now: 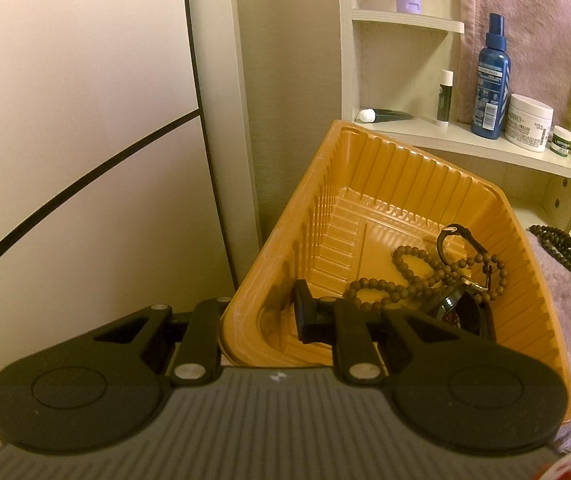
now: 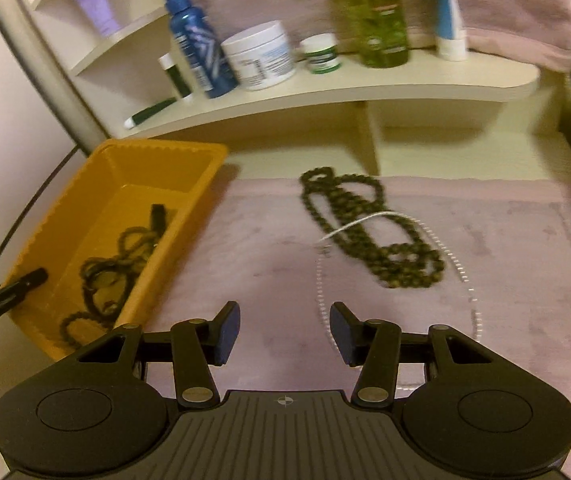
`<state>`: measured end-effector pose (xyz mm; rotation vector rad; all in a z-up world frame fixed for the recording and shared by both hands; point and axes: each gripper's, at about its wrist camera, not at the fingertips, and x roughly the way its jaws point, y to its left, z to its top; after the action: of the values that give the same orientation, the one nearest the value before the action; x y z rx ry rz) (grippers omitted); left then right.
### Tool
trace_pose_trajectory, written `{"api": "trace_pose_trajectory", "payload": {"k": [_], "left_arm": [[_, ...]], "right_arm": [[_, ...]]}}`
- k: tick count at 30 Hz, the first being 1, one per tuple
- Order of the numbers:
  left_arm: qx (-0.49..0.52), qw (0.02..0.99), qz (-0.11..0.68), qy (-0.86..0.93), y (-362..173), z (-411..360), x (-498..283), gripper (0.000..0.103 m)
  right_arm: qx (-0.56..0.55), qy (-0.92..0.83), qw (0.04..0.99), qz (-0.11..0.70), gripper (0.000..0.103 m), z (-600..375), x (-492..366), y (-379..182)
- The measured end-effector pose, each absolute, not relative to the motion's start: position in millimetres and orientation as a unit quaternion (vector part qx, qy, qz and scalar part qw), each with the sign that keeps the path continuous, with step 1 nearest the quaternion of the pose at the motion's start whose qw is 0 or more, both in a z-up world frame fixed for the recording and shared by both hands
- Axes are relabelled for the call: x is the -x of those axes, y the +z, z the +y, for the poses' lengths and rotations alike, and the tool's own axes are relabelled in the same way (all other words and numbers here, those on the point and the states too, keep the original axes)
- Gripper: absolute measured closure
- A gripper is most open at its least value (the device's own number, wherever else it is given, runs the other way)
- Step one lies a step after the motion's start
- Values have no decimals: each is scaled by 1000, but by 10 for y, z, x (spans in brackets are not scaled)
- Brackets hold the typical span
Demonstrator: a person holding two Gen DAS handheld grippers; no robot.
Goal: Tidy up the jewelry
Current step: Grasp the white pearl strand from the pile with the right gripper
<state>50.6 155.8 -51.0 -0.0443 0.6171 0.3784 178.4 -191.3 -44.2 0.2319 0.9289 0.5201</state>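
One orange tray [image 1: 425, 184] stands at the left edge of the mauve cloth [image 2: 525, 272]. In it lie a brown bead bracelet [image 1: 401, 276] and one dark watch [image 1: 459, 302]. The left gripper [image 1: 261, 314] has its jaws pinched on the tray's near wall. On the cloth, right of the tray, lie one long dark bead strand [image 2: 365, 224] and one thin silver chain [image 2: 461, 268] crossing it. The right gripper [image 2: 285, 330] hovers above the cloth, jaws apart, nothing between them. Behind the tray, one shelf [image 2: 365, 84] carries seven toiletry containers.

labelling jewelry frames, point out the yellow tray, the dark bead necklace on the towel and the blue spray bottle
yellow tray [image 2: 201, 164]: right wrist view, far right rim.
dark bead necklace [image 2: 369, 236]: right wrist view, middle of the pile.
blue spray bottle [image 1: 490, 84]: left wrist view, label.
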Motion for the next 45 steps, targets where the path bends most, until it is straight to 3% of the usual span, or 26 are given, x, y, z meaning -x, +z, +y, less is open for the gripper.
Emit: {"api": "trace_pose_trajectory", "payload": {"k": [29, 34, 45], "left_arm": [[20, 934, 304, 185, -514, 1554, -522, 87], [20, 934, 304, 185, -514, 1556, -523, 87], [20, 934, 304, 185, -514, 1560, -522, 86]], "right_arm": [[-77, 162, 889, 421, 54, -2539, -1848, -600], [-56, 160, 891, 421, 77, -2597, -1897, -673], [-22, 151, 889, 431, 88, -2545, -1956, -835]]}}
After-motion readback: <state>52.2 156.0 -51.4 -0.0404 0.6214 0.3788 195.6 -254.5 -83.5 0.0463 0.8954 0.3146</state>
